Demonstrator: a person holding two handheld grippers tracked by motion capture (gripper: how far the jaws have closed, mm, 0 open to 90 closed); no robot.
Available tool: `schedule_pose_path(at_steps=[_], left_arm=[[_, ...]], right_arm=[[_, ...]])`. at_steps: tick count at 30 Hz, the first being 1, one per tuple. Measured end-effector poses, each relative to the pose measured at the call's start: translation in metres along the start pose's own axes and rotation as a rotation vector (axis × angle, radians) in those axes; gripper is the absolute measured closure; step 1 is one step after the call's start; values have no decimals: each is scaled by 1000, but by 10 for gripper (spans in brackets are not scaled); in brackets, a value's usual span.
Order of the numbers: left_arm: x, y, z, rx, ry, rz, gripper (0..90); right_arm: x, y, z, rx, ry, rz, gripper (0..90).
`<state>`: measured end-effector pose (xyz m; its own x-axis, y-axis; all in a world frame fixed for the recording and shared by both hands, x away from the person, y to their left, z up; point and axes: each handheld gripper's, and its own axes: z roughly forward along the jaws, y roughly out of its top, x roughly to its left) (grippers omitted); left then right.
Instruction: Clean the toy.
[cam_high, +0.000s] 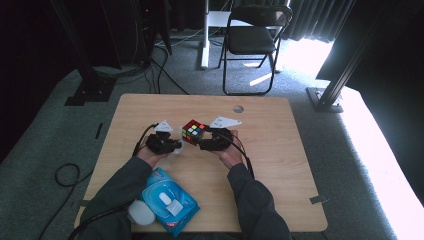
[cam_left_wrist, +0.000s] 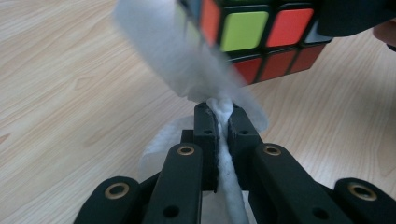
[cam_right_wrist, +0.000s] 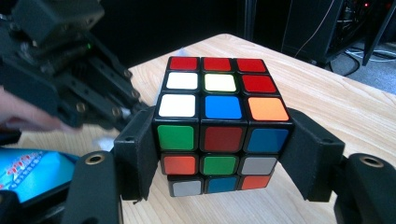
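Observation:
A scrambled puzzle cube (cam_high: 193, 131) is held above the middle of the wooden table (cam_high: 280, 165). My right gripper (cam_right_wrist: 224, 154) is shut on the cube (cam_right_wrist: 219, 116), its pads pressing on two opposite sides. My left gripper (cam_left_wrist: 223, 122) is shut on a white wet wipe (cam_left_wrist: 173, 60), pinched between its fingertips. The wipe's loose end lies against the cube (cam_left_wrist: 266, 37) just ahead of the left gripper. In the high view the left gripper (cam_high: 175, 145) sits just left of the cube, the right gripper (cam_high: 202, 141) just right of it.
A blue pack of wet wipes (cam_high: 167, 200) lies near the table's front edge beside the person's left forearm, with a white object (cam_high: 141, 214) next to it. A black folding chair (cam_high: 252, 40) stands beyond the table. Cables run across the floor.

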<state>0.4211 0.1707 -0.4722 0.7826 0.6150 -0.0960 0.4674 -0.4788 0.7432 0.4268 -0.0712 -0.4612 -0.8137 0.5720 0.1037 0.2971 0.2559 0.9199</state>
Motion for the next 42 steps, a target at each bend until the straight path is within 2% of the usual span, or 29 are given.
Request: schedule_pose_path(at_steps=[3, 7, 10, 14, 17, 20, 26, 30, 35, 40, 42], left_arm=[[-5, 3, 1, 0, -4, 25, 852], [-9, 8, -1, -8, -6, 48, 852], [-13, 8, -1, -21, -20, 59, 852], [-19, 9, 2, -22, -49, 97, 849], [-21, 9, 2, -18, -52, 111, 848], [-18, 8, 2, -18, -35, 106, 846], [0, 3, -5, -64, 23, 24, 845], [6, 0, -9, -89, 34, -9, 846], [2, 3, -7, -89, 15, 6, 846], [-10, 6, -4, -81, -26, 67, 845], [-13, 7, -3, -80, -41, 79, 844]], right_arm=[[2, 3, 2, -1, -5, -4, 343], [3, 5, 4, -18, 1, 15, 343], [4, 7, 6, -28, 5, 29, 343], [6, 9, 8, -32, 11, 33, 343], [7, 9, 9, -34, 14, 35, 343], [7, 9, 10, -36, 17, 48, 343], [5, 9, 6, -40, 20, 46, 343], [2, 10, 2, -47, 24, 54, 343], [3, 10, 4, -54, 27, 60, 343], [4, 11, 5, -60, 34, 65, 343], [4, 11, 6, -61, 34, 66, 343]])
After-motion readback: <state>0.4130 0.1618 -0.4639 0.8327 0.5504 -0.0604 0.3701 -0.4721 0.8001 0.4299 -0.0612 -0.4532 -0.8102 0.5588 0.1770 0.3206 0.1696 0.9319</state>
